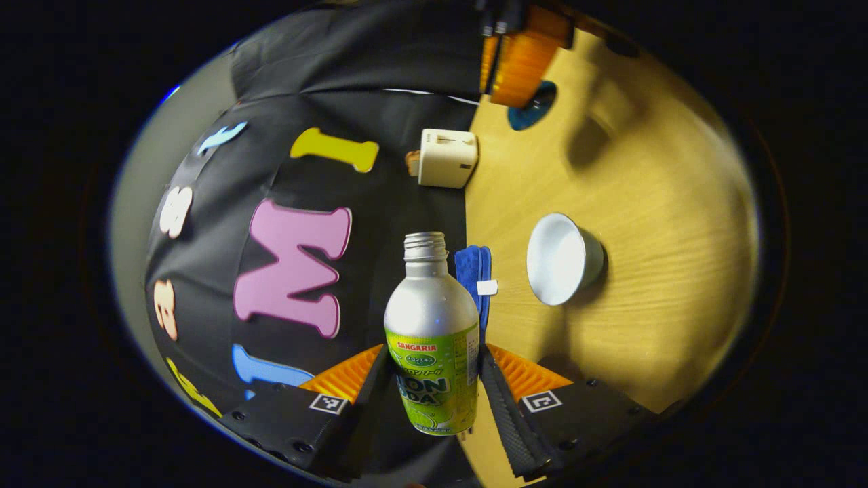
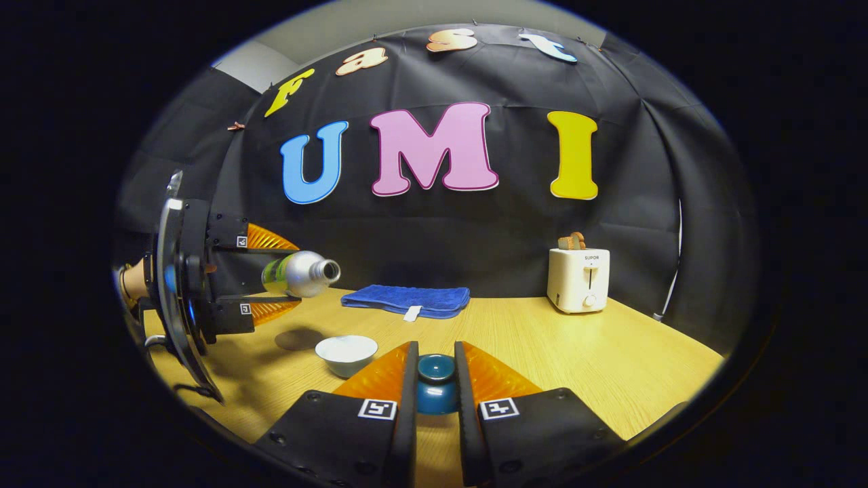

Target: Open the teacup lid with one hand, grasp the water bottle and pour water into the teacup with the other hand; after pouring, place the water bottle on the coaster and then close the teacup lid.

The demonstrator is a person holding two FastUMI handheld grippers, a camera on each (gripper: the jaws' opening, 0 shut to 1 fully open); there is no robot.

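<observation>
Right gripper view, left to right: my left gripper (image 2: 274, 274) clamps the uncapped water bottle (image 2: 302, 274), tipped sideways above and just left of the open white teacup (image 2: 346, 353). My right gripper (image 2: 435, 386), right of the teacup, pinches the blue lid (image 2: 435, 379) between both fingers. I judge pouring is in hand. Next I must bring the bottle's mouth over the teacup and tilt further, before seeking the coaster.

Warm overhead light brightens the wooden surface (image 2: 576, 352) with glare at the right of the left gripper view, soft shadows fall beside the white bowl (image 2: 346, 354), and fisheye bending and blur smear both views' edges.
</observation>
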